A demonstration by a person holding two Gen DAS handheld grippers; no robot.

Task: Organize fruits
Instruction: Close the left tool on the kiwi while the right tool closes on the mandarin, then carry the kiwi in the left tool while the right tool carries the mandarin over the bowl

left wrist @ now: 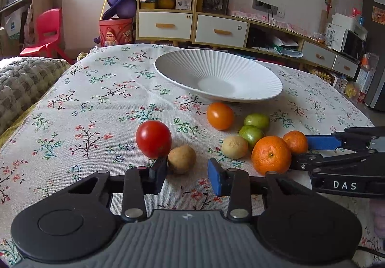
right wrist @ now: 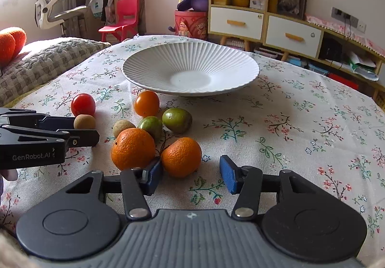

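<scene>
Left wrist view: left claw part-open around brown longan, lower centre; right claw part-open beside mandarin. Grasping step; next, close, lift to empty plate.

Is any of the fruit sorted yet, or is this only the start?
Only the start. The white plate holds nothing, and all eight fruits lie on the tablecloth. In hand: the left hand-held gripper has a small brown fruit between its fingers, and the right hand-held gripper brackets a mandarin, neither clearly clamped. Left: everything, including the red tomato.
</scene>
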